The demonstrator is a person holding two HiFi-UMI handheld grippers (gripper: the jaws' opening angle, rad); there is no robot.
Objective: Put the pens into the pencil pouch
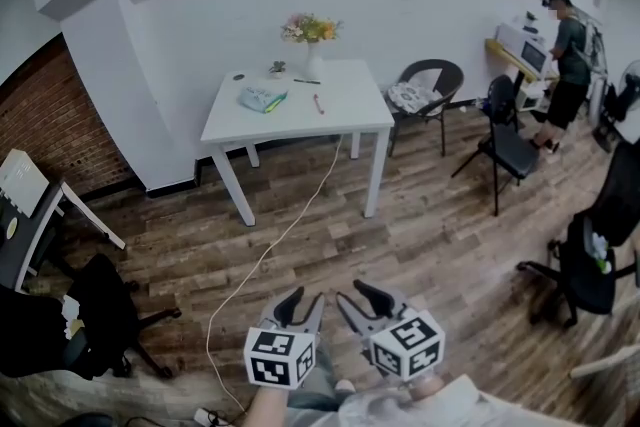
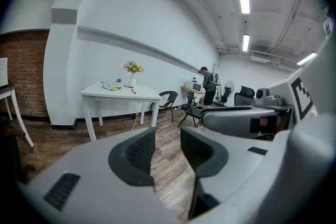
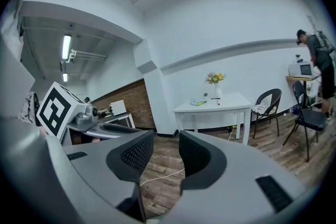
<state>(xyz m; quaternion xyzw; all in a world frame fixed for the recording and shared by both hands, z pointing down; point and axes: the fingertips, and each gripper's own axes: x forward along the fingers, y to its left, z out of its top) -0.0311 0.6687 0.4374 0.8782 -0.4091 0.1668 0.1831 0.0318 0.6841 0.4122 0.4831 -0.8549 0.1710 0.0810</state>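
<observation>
We see a floor (image 1: 420,225) of wood planks with a dull sheen, a rough brick wall (image 1: 45,130), and a table (image 1: 350,110) in smooth matt white. Our left gripper (image 1: 306,303) and right gripper (image 1: 357,297) look like matt grey plastic, with dark, dimpled pads (image 2: 140,150).

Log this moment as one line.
stage: not started | left gripper: open, empty | right gripper: open, empty | pens, pouch: on white table across room

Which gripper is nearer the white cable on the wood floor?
Left. The left gripper hangs just right of the white cable; the right gripper is farther right, beyond it.
</observation>
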